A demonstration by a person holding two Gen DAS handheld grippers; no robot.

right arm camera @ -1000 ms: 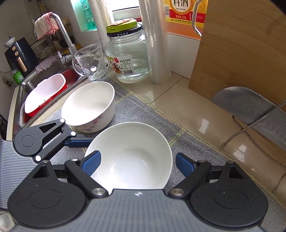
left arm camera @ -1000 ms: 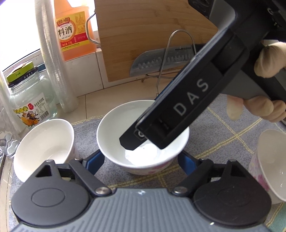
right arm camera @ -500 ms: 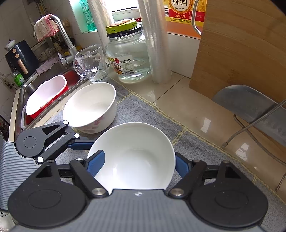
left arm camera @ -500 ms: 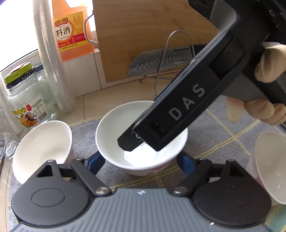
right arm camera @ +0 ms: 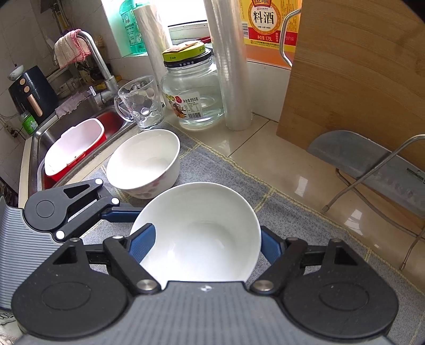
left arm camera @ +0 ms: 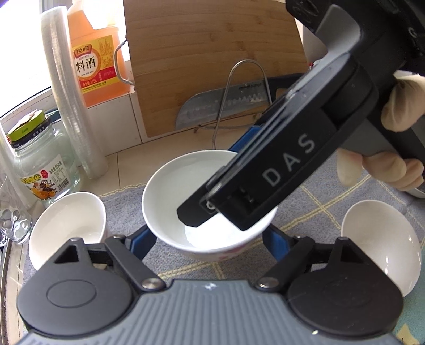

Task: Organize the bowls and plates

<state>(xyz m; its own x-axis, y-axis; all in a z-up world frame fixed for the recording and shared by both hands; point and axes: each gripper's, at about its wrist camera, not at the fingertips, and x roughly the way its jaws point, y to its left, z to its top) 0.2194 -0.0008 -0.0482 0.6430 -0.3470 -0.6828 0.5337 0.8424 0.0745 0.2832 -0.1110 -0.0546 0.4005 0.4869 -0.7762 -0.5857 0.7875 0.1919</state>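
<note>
On the grey checked mat (right arm camera: 297, 220) by the sink, we note open room to the right: bare mat, then glossy counter tile up to the cutting board (left arm camera: 212, 53) leaning at the wall. A cleaver (left arm camera: 212, 111) and a wire stand (left arm camera: 247, 63) sit at the board's foot. On the left the mat's edge runs along the sink (right arm camera: 34, 148), so that side is tight.

Right gripper (right arm camera: 204, 238): its jaws have just been closing, then gave a touch. Both blue pads now press the rim sides of the middle bowl (right arm camera: 212, 209), which sits tilted toward the camera. The right hand (left arm camera: 387, 169) holds the handle.

Left gripper (left arm camera: 209, 238): its jaws have just been closing, with the same bowl between them. The pads stand close against its lower wall on either side. We cannot tell whether they press.

Containers:
- The middle bowl is white inside, with pink flowers outside.
- A second bowl (right arm camera: 143, 162) stands upright just beyond it, near the sink edge.
- A third bowl (left arm camera: 379, 238) stands apart on the mat's right side.
- A red tub (right arm camera: 77, 148) in the sink holds a white basin.
- A glass jar (right arm camera: 194, 103) with a green lid holds clear liquid.
- A glass mug (right arm camera: 143, 106) stands beside the jar.
- An amber bottle (right arm camera: 265, 24) stands on the sill.

Writing: the bottle label reads "料酒" and "1.75L", the jar label reads "950克", and the right gripper's body carries "DAS"
</note>
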